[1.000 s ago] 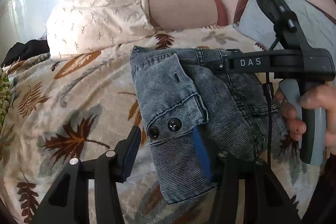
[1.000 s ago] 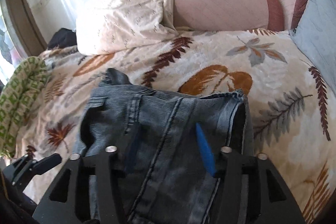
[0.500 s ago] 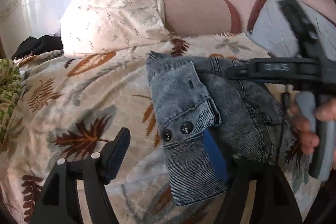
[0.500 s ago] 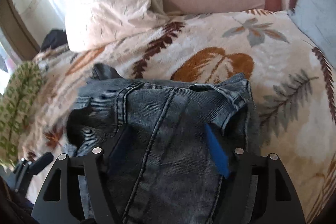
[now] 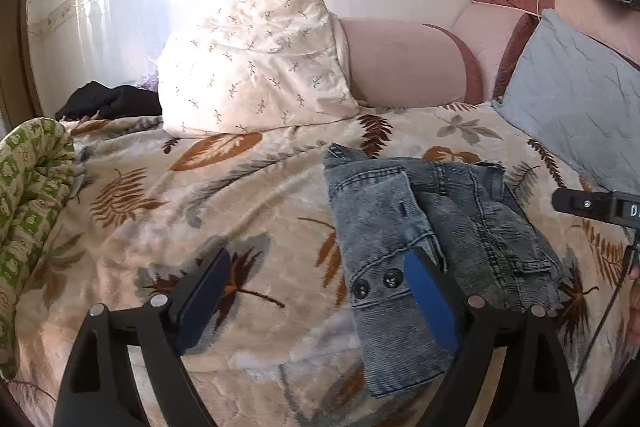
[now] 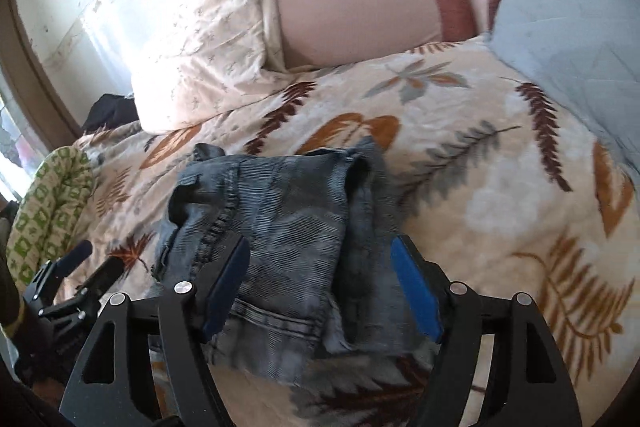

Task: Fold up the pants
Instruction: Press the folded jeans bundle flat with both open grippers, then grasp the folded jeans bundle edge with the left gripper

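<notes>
Folded grey-blue denim pants (image 5: 432, 227) lie in a compact bundle on the leaf-print blanket (image 5: 240, 195). My left gripper (image 5: 316, 287) hovers at their near left edge with its jaws opening wide. Its right pad (image 5: 430, 297) is over the flap with two buttons, its left pad over bare blanket, and nothing is pinched. In the right wrist view the pants (image 6: 280, 211) lie under my right gripper (image 6: 322, 287). Its jaws are opening too and straddle the bundle without pressing it. Each gripper shows in the other's view: the right gripper (image 5: 596, 207), the left gripper (image 6: 72, 279).
A white leaf-sprig pillow (image 5: 256, 67) and a pink bolster (image 5: 400, 63) line the back wall. A grey-blue quilted cushion (image 5: 580, 95) stands at the right. A green patterned cloth (image 5: 28, 211) hangs at the left edge, with a black garment (image 5: 112, 99) behind it.
Both grippers' jaws have spread and let go of the denim. The left gripper lifted back a little. The right gripper swung off toward the right, out from over the pants.
</notes>
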Tool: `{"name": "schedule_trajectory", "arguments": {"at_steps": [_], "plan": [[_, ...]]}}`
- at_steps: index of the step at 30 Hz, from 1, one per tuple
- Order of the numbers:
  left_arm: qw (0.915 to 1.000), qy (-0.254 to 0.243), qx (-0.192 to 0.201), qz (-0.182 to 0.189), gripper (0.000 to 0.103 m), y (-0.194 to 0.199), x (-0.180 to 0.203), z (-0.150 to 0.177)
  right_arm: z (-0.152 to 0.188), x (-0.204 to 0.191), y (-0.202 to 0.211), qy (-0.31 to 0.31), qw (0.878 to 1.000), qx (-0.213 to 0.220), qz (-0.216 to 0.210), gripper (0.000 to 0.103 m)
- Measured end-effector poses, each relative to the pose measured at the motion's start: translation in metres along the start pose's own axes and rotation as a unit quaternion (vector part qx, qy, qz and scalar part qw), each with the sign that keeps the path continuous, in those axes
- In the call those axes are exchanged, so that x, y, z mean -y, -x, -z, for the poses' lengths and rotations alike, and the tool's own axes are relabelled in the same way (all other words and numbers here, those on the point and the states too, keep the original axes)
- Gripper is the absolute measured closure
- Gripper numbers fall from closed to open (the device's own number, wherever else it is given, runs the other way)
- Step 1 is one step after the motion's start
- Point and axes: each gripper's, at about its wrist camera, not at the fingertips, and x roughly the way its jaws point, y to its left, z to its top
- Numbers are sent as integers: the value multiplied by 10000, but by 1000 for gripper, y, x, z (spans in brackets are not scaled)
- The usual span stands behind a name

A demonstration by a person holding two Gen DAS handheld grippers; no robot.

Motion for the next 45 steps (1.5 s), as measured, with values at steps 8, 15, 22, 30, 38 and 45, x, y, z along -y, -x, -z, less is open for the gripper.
{"name": "schedule_trajectory", "arguments": {"at_steps": [8,15,22,30,38,45], "plan": [[9997,154,-125,-164,4,-11,-8,1,5,19,-15,-192,9992,-362,19,30],[9989,227,-354,-189,4,-22,-12,4,5,29,-31,-424,9973,-593,-50,29],[9983,342,-439,-180,3,-27,-20,5,6,29,-39,-470,9966,-670,-79,29],[9976,415,-524,-184,3,-31,-23,6,7,31,-43,-583,9956,-723,-118,29],[9972,415,-586,-209,3,-36,-23,8,7,30,-43,-575,9955,-732,-158,30],[9968,436,-645,-187,3,-39,-24,9,7,28,-41,-559,9956,-718,-202,29]]}}
